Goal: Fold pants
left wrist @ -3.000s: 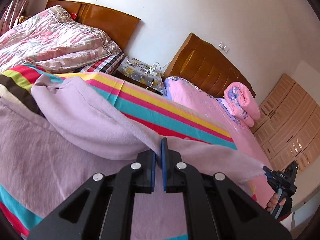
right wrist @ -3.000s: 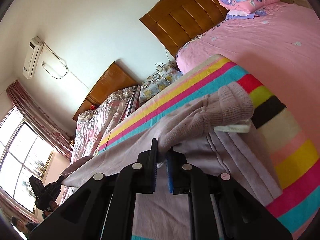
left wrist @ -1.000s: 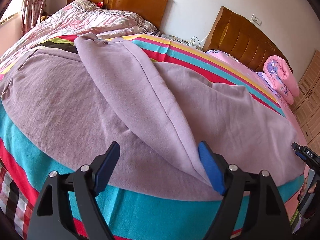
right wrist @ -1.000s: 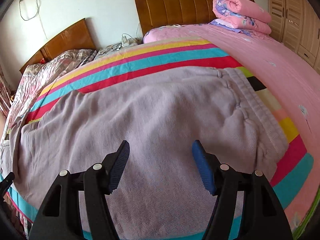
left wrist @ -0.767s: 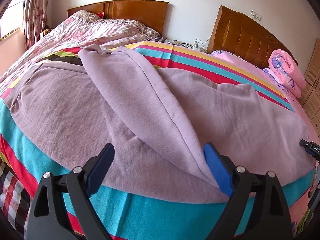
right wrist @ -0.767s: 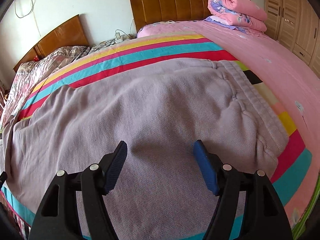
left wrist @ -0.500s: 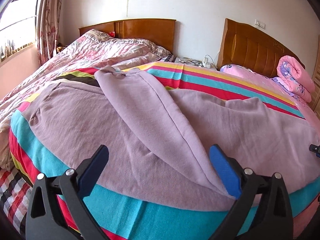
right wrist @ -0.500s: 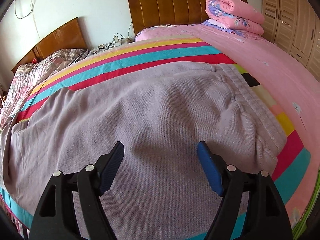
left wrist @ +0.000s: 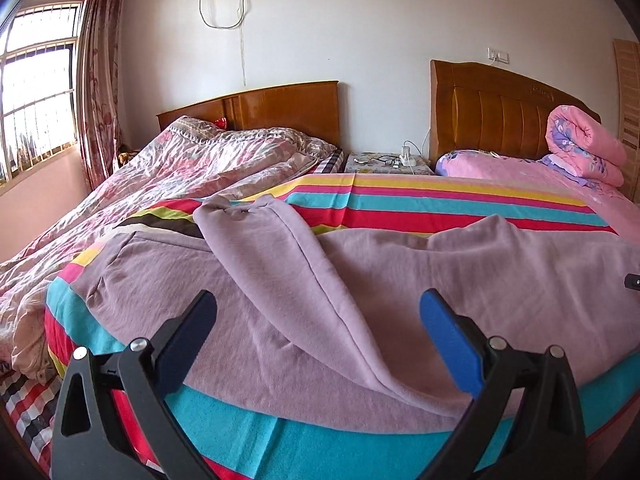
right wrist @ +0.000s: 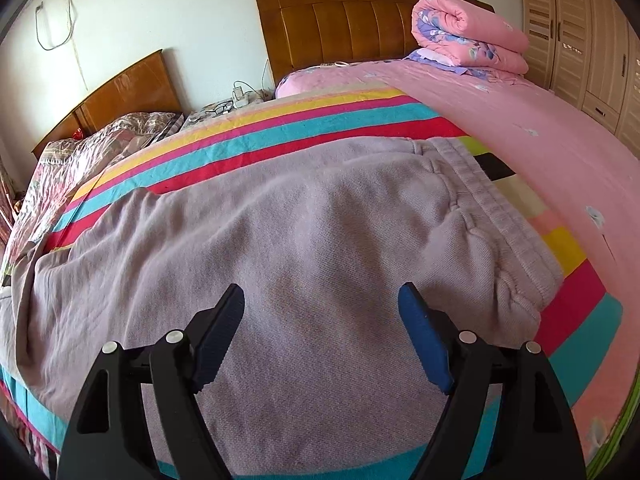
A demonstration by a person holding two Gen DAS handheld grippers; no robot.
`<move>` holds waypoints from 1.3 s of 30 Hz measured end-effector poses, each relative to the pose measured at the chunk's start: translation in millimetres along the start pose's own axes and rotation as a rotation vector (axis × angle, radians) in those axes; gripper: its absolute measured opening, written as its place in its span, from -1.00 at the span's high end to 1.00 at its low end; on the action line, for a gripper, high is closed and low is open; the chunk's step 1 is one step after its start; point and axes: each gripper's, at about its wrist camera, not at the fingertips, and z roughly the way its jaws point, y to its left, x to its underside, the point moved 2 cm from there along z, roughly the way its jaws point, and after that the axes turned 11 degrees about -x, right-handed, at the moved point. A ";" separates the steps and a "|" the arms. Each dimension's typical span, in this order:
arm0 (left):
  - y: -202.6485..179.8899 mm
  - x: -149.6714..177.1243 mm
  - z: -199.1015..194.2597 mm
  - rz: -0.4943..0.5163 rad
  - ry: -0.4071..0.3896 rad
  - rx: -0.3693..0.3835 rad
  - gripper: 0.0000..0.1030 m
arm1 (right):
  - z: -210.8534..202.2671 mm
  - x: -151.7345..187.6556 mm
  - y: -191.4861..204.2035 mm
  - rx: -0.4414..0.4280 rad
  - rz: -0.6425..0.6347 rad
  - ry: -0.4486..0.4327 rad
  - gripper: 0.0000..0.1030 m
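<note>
Our left claw (left wrist: 318, 322) hangs wide open w/ nothing gripped, above the near edge of the pants (left wrist: 360, 292). Right claw (right wrist: 322, 324) has its jaws opening, empty too, over the pants' seat area; fabric lies below, not pinched. Pants are lilac, spread flat on the striped blanket (left wrist: 440, 200) on the bed, long axis running left-right across our view. Waistband (right wrist: 492, 208) is at the right end. One leg (left wrist: 272, 256) is folded back diagonally, cuff pointing toward the far-left headboard (left wrist: 280, 104).
</note>
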 end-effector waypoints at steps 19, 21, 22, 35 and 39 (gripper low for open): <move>-185.5 -29.5 40.2 0.321 0.250 0.400 -0.97 | -38.9 11.4 -29.9 -0.019 -0.140 -0.108 -0.56; -210.2 -44.5 60.2 0.309 0.304 0.454 -0.97 | -37.4 5.3 -26.5 -0.037 -0.157 -0.110 -0.56; -223.6 -50.5 71.6 0.299 0.338 0.485 -0.97 | -37.5 1.0 -25.0 -0.040 -0.171 -0.116 -0.56; -280.9 -51.5 186.8 0.277 0.397 0.257 -0.96 | -31.6 27.3 -47.5 -0.047 -0.324 -0.007 -0.71; -228.5 -56.1 165.0 0.157 0.375 0.262 -0.97 | -65.9 28.8 -65.7 -0.088 -0.232 -0.092 -0.71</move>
